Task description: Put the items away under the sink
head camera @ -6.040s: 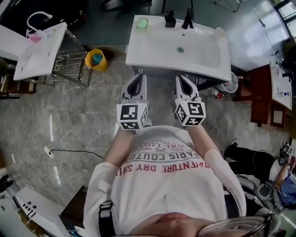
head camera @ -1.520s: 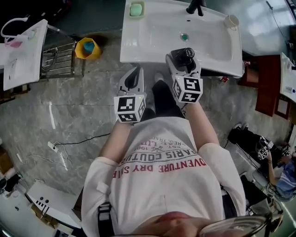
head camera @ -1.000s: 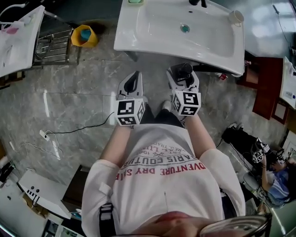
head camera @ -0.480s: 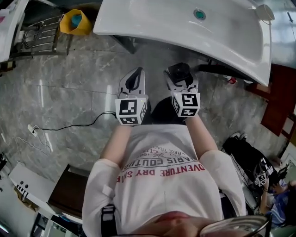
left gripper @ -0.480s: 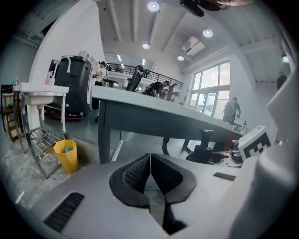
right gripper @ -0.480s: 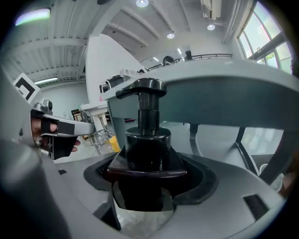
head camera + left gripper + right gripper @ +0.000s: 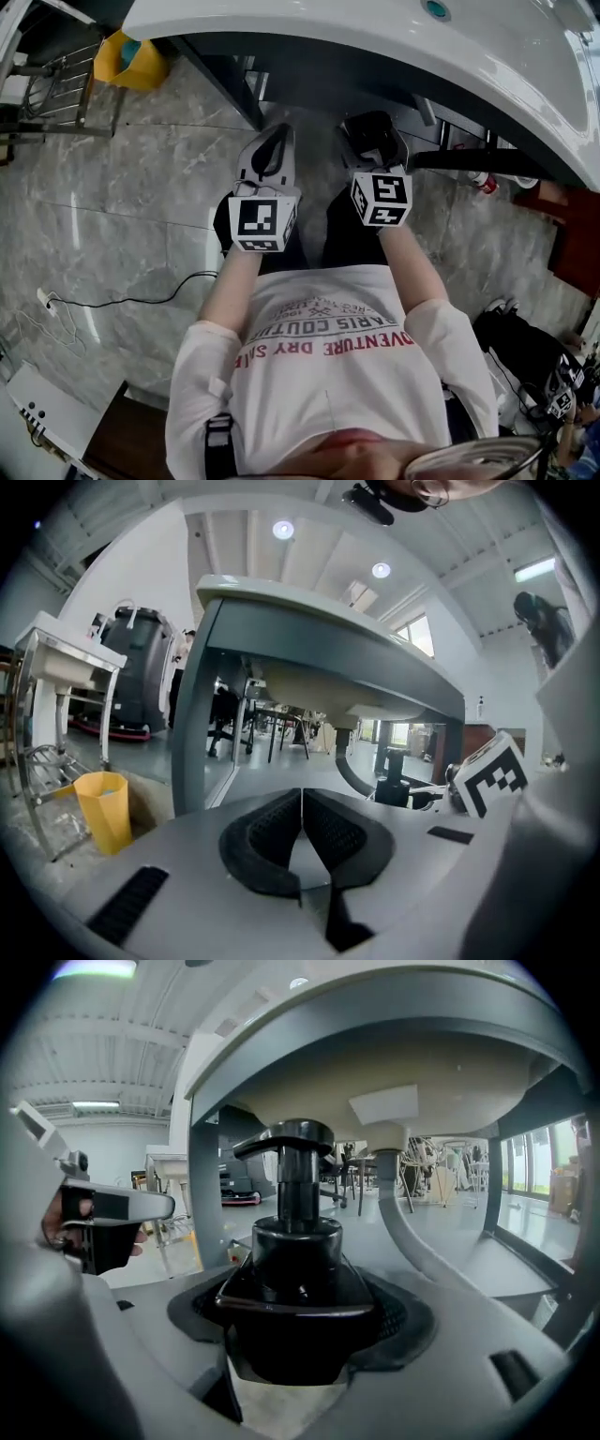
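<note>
A black pump soap dispenser [image 7: 292, 1269] stands upright between the jaws of my right gripper [image 7: 300, 1335], which is shut on it. In the head view the dispenser [image 7: 372, 134] and right gripper [image 7: 373, 155] are low, just below the front edge of the white sink [image 7: 375, 42]. From the right gripper view I look up at the sink's underside [image 7: 412, 1063] and its grey drain pipe [image 7: 412, 1232]. My left gripper [image 7: 267, 159] hangs beside it on the left; its black pads [image 7: 302, 832] meet with nothing between them.
A yellow bin [image 7: 127, 61] stands on the marble floor at the left, next to a metal rack [image 7: 42, 80]. Dark frame legs [image 7: 230, 84] hold up the sink. A white cable [image 7: 122, 300] trails across the floor. A small bottle [image 7: 481, 180] lies at the right.
Both grippers and my head have dropped from above the basin to below its front edge. The dispenser has come down from the sink top in the right gripper.
</note>
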Tool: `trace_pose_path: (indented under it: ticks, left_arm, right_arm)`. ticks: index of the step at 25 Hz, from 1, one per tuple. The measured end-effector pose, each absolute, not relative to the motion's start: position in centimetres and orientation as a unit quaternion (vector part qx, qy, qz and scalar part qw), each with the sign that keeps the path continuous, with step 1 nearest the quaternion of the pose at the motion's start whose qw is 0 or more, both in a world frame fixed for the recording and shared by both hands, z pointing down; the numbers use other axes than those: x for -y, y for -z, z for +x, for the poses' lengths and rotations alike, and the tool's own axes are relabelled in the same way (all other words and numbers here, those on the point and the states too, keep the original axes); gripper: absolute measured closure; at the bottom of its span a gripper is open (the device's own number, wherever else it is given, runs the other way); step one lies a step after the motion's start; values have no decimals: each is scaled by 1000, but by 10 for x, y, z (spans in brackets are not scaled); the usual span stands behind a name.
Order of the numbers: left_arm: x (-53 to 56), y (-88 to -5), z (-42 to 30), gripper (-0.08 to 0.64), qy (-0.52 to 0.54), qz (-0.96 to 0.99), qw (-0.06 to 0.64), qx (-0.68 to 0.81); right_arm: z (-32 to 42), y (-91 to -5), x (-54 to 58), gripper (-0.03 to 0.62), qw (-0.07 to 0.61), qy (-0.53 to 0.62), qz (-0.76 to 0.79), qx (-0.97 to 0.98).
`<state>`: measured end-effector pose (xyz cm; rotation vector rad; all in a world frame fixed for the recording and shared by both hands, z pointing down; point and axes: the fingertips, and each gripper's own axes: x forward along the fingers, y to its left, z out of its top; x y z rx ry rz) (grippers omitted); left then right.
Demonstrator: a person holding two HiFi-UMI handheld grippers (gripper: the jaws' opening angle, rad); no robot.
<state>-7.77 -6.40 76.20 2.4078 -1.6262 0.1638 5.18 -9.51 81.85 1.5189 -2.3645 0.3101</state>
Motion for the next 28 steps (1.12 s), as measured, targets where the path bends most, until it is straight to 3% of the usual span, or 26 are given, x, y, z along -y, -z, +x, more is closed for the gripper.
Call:
trace_pose_path:
  ticks: [3, 28]
  left_arm:
    - [64, -770, -73, 532, -47, 829, 95, 549]
    - [64, -814, -94, 532, -82, 822, 123, 550]
  right_arm:
    - [52, -831, 108, 218, 152, -94, 540, 822]
    - [74, -843, 241, 218, 136, -87, 646, 746]
